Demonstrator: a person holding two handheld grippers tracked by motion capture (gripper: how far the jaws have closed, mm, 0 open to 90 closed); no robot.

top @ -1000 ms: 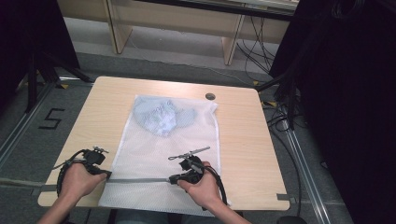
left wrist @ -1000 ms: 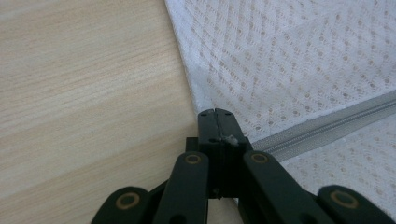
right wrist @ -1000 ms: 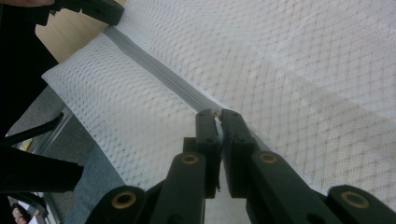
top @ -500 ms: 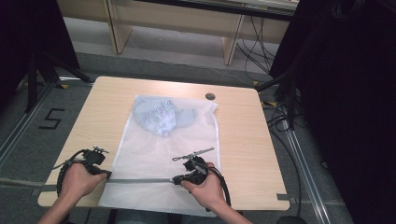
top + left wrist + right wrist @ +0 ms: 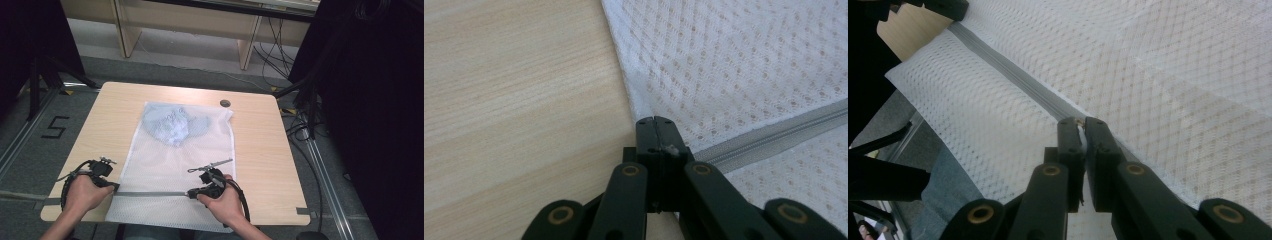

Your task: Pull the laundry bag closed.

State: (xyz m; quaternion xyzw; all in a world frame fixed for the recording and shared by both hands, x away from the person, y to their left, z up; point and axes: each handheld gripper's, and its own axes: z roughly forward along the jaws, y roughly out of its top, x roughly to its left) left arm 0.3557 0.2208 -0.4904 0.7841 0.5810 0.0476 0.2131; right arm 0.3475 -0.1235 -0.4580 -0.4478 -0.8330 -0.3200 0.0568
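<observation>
A white mesh bag (image 5: 170, 160) lies flat on the wooden table (image 5: 260, 150), with a light blue garment (image 5: 170, 125) inside its far end. A grey zipper (image 5: 150, 194) runs across the bag near the front edge. My left gripper (image 5: 114, 187) is shut on the bag's left edge at the zipper's end, as the left gripper view shows (image 5: 655, 120). My right gripper (image 5: 191, 194) is shut on the zipper pull partway along the zipper (image 5: 1008, 70), and its jaw tips (image 5: 1081, 121) are pressed together on it.
The bag's near end hangs over the table's front edge. A round cable hole (image 5: 225, 103) sits at the back of the table. Black curtains stand on both sides, and wooden furniture legs (image 5: 247, 47) behind. Bare tabletop lies left and right of the bag.
My right gripper has slid a little to the right along the zipper, so the grey line between the grippers is slightly longer. The left gripper has stayed put.
</observation>
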